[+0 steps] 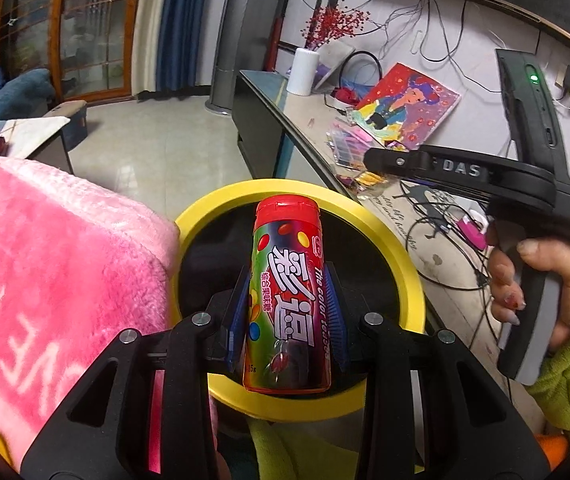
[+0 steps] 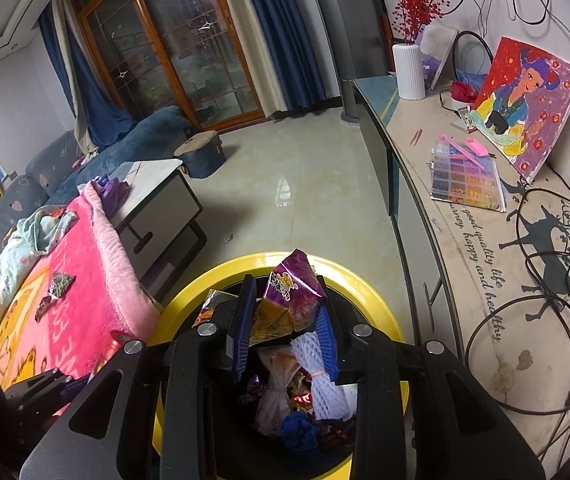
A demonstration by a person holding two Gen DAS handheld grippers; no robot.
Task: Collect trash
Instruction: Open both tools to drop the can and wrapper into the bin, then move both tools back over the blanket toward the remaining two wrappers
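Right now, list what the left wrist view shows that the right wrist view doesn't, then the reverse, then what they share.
Left only: left gripper clamping a red candy bottle; the hand holding the other gripper.
Right only: right gripper around a purple wrapper; trash inside the bin, including white foam netting.
Both: yellow-rimmed bin, pink blanket, painting.

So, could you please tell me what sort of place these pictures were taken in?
Most likely a home living room: a blue sofa along the wall, a low coffee table on the tiled floor, glazed wooden sliding doors with blue curtains, and a long TV cabinet strewn with cables.
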